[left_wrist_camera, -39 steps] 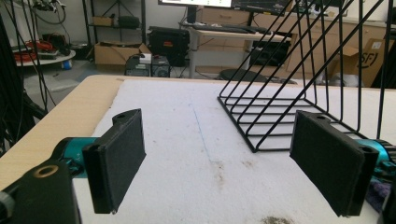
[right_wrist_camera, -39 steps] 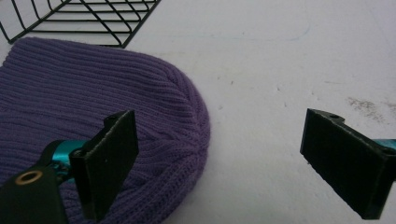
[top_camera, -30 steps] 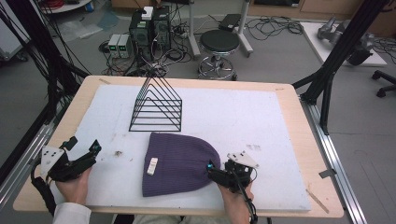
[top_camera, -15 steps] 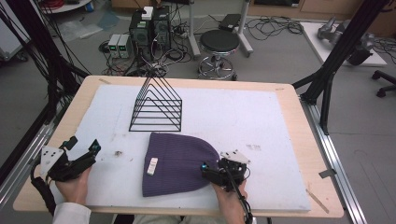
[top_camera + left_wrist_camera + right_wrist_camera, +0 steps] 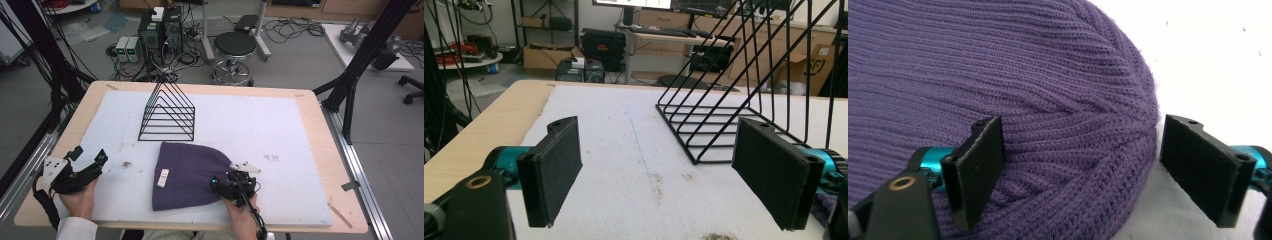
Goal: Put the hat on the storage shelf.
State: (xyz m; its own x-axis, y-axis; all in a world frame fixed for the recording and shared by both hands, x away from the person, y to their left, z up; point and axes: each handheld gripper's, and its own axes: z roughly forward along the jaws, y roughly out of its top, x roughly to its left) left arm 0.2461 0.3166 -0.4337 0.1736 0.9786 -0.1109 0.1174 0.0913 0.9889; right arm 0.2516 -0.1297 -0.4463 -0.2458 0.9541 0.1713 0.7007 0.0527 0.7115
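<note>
- Purple beanie (image 5: pixel 192 176) lies flat on the counter's white mat (image 5: pixel 280 130)
- Right gripper (image 5: pixel 223 186) at its near right edge
- Left gripper (image 5: pixel 92 162) well apart
- Black wire rack (image 5: pixel 167 114) behind

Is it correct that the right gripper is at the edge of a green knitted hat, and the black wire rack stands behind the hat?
Not quite: the knitted hat is purple, not green, as the right gripper view shows. The rest holds: the right gripper is at its edge, and the black wire rack stands behind it.
</note>
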